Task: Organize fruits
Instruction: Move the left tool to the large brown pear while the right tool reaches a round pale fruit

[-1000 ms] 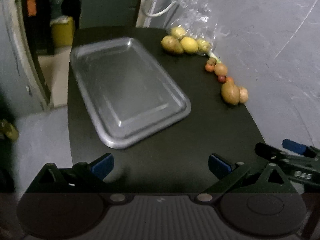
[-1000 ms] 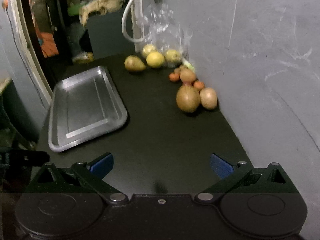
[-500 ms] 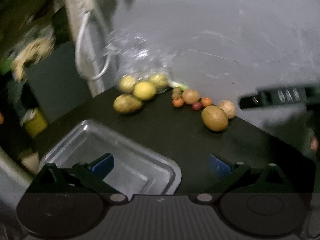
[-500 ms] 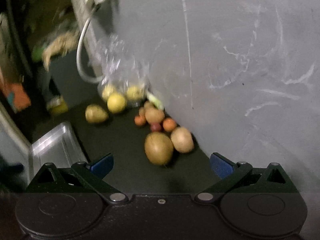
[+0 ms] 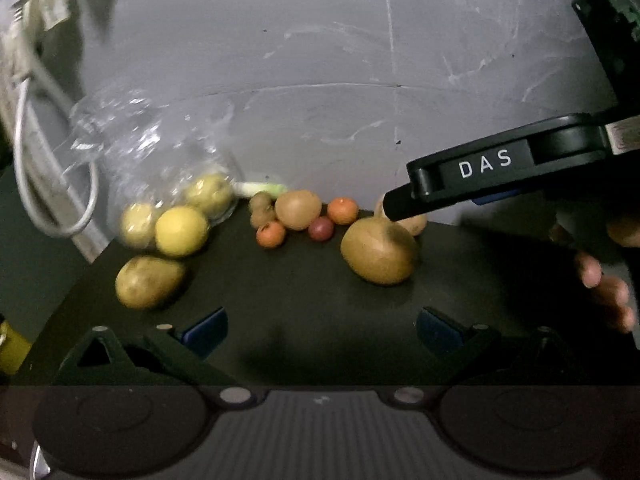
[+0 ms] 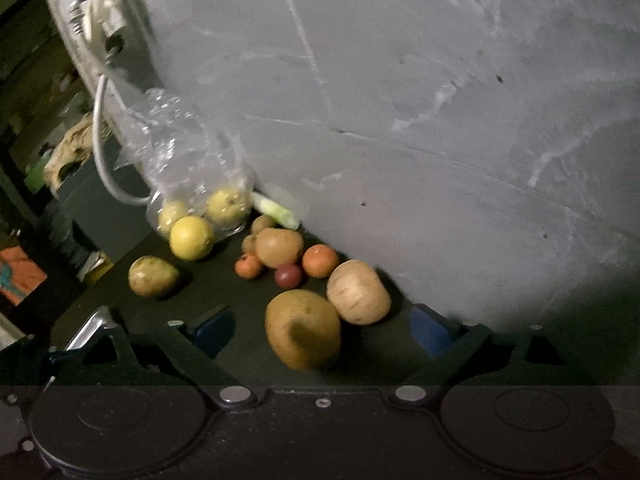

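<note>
**Fruit along the wall, both grippers empty**

Against the grey wall (image 6: 440,120), on the dark table (image 5: 300,300): fruit strung in a row. At mid left of the left wrist view, a clear bag (image 5: 152,152) with 2 pale fruits inside, a lemon (image 5: 181,231) at its mouth, a pear (image 5: 149,282) just below. At centre, a cluster of small fruit: 2 oranges (image 5: 343,211), a dark red one (image 5: 321,228), a brown round one (image 5: 298,209). Right of centre, a large brown fruit (image 5: 378,250), a paler one (image 6: 358,298) touching it on the wall side.

Left gripper (image 5: 320,328) low in its frame, jaws spread wide, nothing between them, short of the fruit. Right gripper (image 6: 320,330) likewise released, large brown fruit lying between its blue pads (image 6: 212,330) but not pinched. Seen from the left wrist, entering from the right, its black finger marked DAS over the large fruit. Bare fingers of a hand (image 5: 604,288) at the right edge. Corner of a metal tray (image 6: 90,326) at lower left of the right wrist view.
</note>
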Demonstrator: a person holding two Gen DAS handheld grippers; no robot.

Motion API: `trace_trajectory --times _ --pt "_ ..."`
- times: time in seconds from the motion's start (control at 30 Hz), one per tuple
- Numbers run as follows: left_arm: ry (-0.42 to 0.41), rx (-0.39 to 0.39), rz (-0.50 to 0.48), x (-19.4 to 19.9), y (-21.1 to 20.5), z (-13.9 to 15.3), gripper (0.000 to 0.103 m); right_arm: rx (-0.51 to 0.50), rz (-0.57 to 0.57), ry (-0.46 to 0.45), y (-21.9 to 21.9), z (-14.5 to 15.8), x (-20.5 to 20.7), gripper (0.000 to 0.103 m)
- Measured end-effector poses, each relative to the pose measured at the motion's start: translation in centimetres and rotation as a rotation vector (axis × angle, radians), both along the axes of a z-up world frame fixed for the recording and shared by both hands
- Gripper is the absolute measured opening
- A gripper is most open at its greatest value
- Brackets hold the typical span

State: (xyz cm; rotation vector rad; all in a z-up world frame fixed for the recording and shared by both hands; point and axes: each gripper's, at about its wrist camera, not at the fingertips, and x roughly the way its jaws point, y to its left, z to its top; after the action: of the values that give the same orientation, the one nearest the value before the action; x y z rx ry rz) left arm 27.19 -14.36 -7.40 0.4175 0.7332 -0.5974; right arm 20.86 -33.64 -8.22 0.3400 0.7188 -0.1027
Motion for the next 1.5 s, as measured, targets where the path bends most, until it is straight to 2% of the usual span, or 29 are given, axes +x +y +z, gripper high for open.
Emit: trace_trajectory --times 0.23,0.43,0.5,0.77,0.93,1.1,1.27,1.4,1.5 --pt "-0.008 0.041 -0.102 1.7 -3.7 -2.7 0.102 0.002 -0.068 0.012 -0.5 -1.1 1.5 0.085" --pt "-0.015 0.043 -0.164 2.5 -5.5 -3.4 0.102 -0.014 -0.088 0.013 -0.5 -1.2 1.8 0.076" --pt "-0.019 0.050 -0.168 3.1 -5.9 -3.8 0.102 -0.009 -0.092 0.017 -0.5 -1.3 1.9 0.075" --pt "0.005 0.033 -0.142 4.9 -7.0 -5.0 0.099 0.011 -0.117 0.058 -0.9 -2.1 2.8 0.074" --pt "0.019 0.019 -0.157 5.2 -7.7 -5.2 0.095 0.021 -0.114 0.049 -0.9 -2.1 2.8 0.075" --pt "0.049 -0.004 -0.158 5.5 -7.8 -5.5 0.082 0.066 -0.112 0.059 -1.1 -2.3 3.0 0.073" --pt "0.071 -0.073 -0.104 5.5 -7.3 -5.5 0.073 0.096 -0.115 0.057 -1.2 -2.3 3.1 0.072" --pt "0.089 -0.118 -0.030 5.6 -7.1 -5.6 0.073 0.122 -0.139 0.062 -1.5 -2.3 3.1 0.072" --pt "0.096 -0.118 0.009 5.5 -6.8 -5.5 0.073 0.152 -0.167 0.073 -1.6 -2.4 3.1 0.072"
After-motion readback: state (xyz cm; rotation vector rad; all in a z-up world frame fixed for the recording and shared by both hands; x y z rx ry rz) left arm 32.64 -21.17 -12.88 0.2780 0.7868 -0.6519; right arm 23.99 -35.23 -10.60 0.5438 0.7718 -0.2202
